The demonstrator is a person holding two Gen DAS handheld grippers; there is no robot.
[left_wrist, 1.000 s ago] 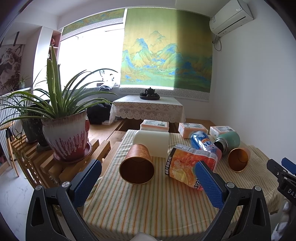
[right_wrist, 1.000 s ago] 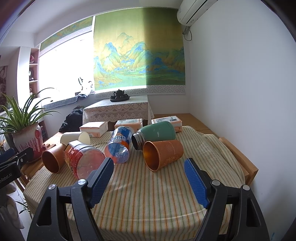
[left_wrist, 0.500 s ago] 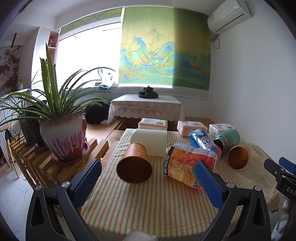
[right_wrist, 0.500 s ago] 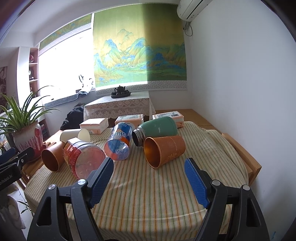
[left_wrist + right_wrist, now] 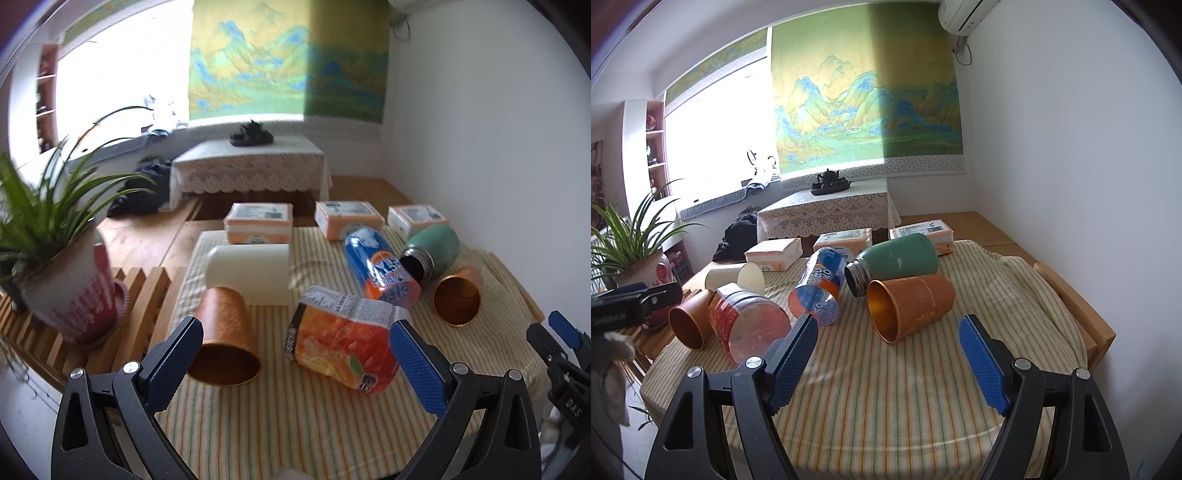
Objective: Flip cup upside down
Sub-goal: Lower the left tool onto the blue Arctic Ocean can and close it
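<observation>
Both grippers, left gripper [image 5: 295, 356] and right gripper [image 5: 888, 354], gape wide and empty near two light, crushable-looking paper cups [image 5: 910, 304] [image 5: 225, 341] lying sideways beside the green flask [image 5: 897, 260]; grip mid-wall gently.

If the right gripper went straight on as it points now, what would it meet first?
Most likely the orange cup lying on its side, mouth towards the open right gripper; depth is hard to judge, but nothing shows between them.
</observation>
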